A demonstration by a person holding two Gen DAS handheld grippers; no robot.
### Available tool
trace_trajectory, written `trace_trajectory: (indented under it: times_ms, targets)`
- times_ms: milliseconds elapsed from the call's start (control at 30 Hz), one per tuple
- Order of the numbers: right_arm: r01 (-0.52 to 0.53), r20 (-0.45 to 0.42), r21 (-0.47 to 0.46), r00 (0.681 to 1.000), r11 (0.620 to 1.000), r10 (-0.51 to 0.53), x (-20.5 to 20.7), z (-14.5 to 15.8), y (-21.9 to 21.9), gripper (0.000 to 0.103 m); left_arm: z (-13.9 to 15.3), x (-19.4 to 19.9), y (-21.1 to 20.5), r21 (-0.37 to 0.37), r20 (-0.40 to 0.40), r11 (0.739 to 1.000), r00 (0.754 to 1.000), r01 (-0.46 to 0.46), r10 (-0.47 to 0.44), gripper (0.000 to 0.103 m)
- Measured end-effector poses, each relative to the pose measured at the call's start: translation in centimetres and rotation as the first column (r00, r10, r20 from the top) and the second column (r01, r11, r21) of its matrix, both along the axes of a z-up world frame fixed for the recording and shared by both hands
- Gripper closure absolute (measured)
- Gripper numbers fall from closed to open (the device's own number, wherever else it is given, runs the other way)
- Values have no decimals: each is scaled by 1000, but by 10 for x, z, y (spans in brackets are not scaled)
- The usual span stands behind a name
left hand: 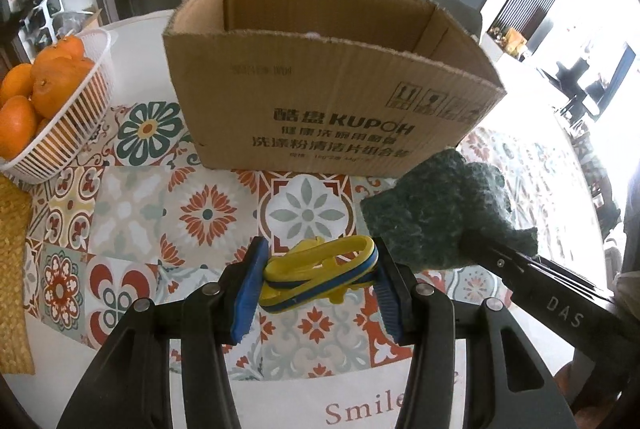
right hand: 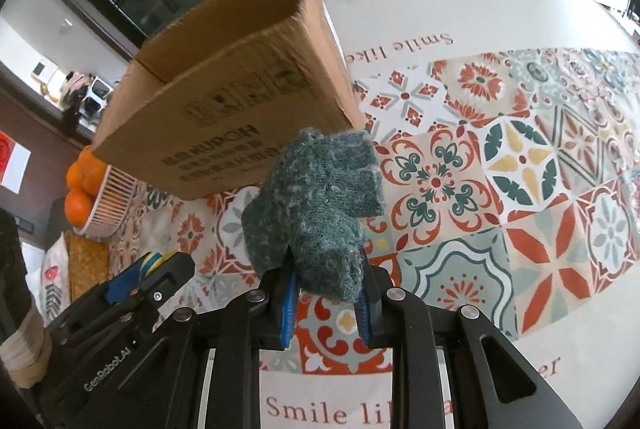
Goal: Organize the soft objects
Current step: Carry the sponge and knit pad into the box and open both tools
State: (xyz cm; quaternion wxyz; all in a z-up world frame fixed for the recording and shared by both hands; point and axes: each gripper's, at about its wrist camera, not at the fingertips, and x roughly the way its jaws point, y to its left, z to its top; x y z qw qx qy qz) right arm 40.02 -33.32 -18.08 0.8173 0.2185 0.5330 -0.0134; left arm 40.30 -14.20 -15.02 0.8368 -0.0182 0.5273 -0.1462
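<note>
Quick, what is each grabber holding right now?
Left gripper: closed on the yellow and blue rubber bands.
Right gripper: closed on the green scouring pad.

A patterned tablecloth (left hand: 208,213) carries a cardboard box (left hand: 320,97) and orange basket (left hand: 76,133).

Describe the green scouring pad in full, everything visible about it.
The green scouring pad is a dark green, coarse fibrous sheet flecked with paler strands, crumpled and folded rather than flat. The right gripper is shut on its lower end, blue-padded fingers pressing either side, and the rest stands up above the fingers, lifted off the patterned tablecloth. It sits just in front of the cardboard box, near a lower corner; whether it touches the box cannot be told. In the left wrist view it appears at right.
</note>
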Motion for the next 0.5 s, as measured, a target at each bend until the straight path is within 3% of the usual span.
trace_trajectory:
  times_ms: [500]
  targets:
    - [-4,158,-80,987,997,17,-28,66,14,78,65,-24,11,-54,145,998,989,13,-5,53]
